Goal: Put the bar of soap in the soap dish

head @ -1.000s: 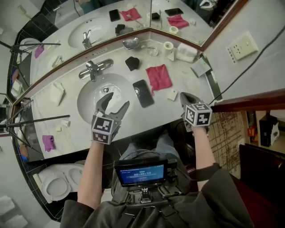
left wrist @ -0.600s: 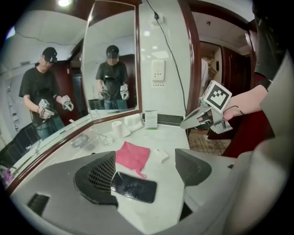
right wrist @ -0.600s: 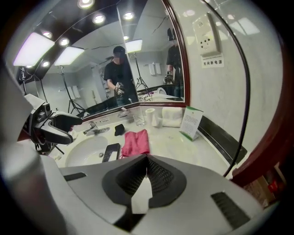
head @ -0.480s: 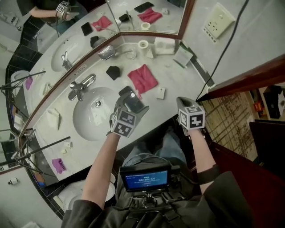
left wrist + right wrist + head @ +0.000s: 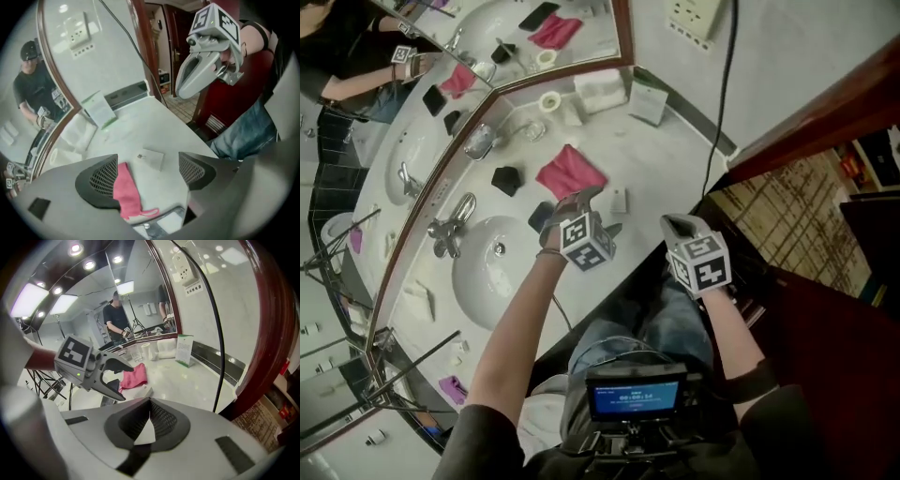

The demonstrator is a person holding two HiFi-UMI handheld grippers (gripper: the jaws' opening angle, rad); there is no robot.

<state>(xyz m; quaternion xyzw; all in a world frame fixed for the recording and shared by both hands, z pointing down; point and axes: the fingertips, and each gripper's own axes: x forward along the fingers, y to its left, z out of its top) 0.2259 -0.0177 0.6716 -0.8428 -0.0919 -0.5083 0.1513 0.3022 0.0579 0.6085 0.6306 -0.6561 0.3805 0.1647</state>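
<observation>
1. The dish, which I take to be the metal one at the back of the counter, stands well off to the left of the left hand-held gripper. Once the bar is lifted, the carry will have to run that way.
2. The cloth lies just beside the left jaw's inner edge. Steering slightly right should keep the pink fabric from being pinched with the bar.
3. The step in hand, as I judge it, is lowering onto the soap. Keep it centred in the gap, bring the tips down almost to the counter so the pads straddle opposite edges, and only then close. The bar is thin and flat, so a high grip would likely slip.
4. The left hand-held gripper's jaws are wide apart, have just been opening, and hold nothing. The soap lies on the counter ahead of the tips, in line with the gap, untouched.
5. The right hand-held gripper is to the right of the soap, near the counter's edge. Its jaws are closed together and empty.
</observation>
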